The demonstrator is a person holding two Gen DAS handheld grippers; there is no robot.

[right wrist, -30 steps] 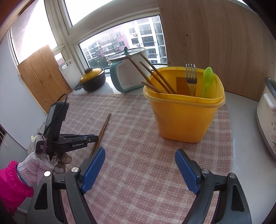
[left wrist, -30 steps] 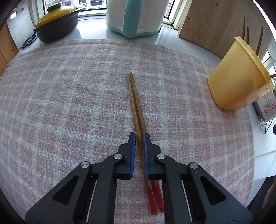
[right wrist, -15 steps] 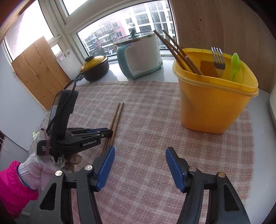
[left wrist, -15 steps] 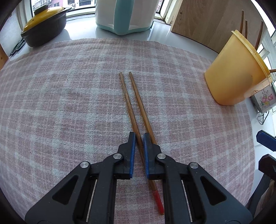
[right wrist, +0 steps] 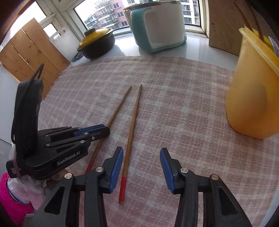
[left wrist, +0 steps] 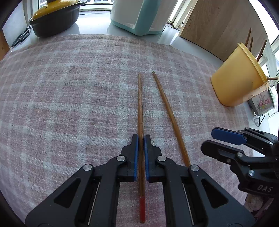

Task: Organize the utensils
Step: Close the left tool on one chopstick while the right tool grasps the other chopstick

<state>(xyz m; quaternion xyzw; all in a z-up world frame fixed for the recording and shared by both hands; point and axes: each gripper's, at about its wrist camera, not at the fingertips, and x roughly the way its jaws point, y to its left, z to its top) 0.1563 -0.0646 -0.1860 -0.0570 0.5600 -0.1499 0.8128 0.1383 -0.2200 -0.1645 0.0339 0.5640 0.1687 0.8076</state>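
My left gripper (left wrist: pixel 141 139) is closed on one wooden chopstick (left wrist: pixel 140 108), its blue pads pressing the shaft a little above the red-painted end; in the right wrist view the same gripper (right wrist: pixel 104 128) lies low over the plaid cloth (right wrist: pixel 174 104), carried by my hand in a white knit glove (right wrist: pixel 21 190) with a pink sleeve (right wrist: pixel 7 206). The held chopstick points away from me across the cloth, its thin tip toward the teal-and-white cooker (left wrist: pixel 139 15). The second chopstick (right wrist: pixel 130 129) lies flat on the cloth just beside the first, on the side nearer the yellow utensil holder (right wrist: pixel 252 97), its tip angled slightly away from the first so that the two diverge toward the cooker. My right gripper (right wrist: pixel 141 167) stands partly open, its jaws having just been closing; the red end of the second chopstick lies between its fingers, close to the left pad (right wrist: pixel 116 167), and neither pad presses on it. The yellow utensil holder stands upright near the cloth's edge, well apart from both chopsticks, with more chopsticks and a fork (right wrist: pixel 273 45) in it. A black pot with a yellow lid (right wrist: pixel 95 43) sits beside the cooker, beyond the cloth.
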